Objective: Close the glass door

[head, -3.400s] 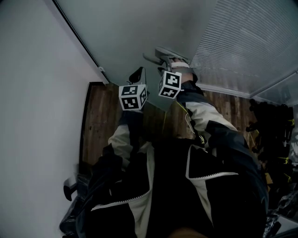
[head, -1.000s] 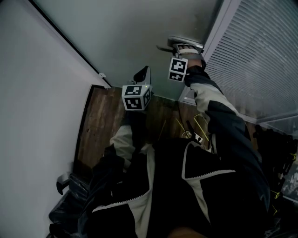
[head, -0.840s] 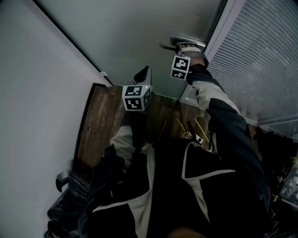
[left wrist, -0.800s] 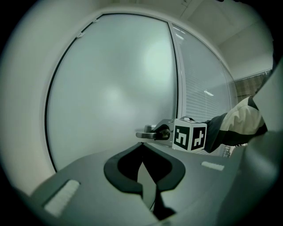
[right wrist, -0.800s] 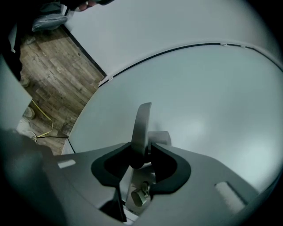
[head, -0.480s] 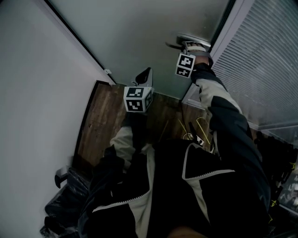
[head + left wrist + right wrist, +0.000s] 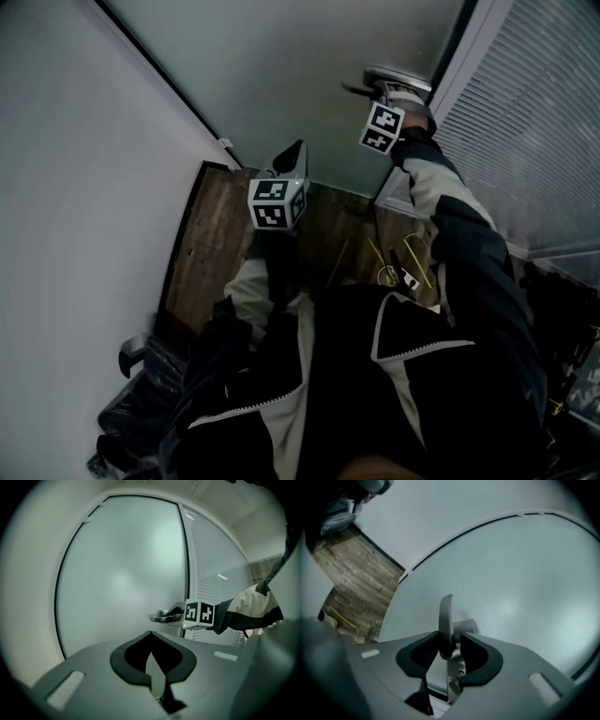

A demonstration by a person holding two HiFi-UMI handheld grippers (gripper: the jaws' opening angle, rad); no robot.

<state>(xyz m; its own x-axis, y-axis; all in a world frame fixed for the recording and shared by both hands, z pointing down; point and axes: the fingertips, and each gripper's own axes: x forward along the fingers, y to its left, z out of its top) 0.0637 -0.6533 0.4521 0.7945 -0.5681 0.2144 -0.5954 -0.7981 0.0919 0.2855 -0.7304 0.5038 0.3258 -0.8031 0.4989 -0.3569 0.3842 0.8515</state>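
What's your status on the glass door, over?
Left gripper shut, empty. Right gripper jaws opening, door handle between them. Glass door at its frame. Nothing blocking seen.

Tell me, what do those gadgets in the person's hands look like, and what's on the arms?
Each gripper is smooth grey plastic with two curved black pads at its tip. The left gripper and right gripper both carry a white cube printed with black square markers. The sleeves are dark with pale panels. The right gripper's jaws are opening around the door handle.
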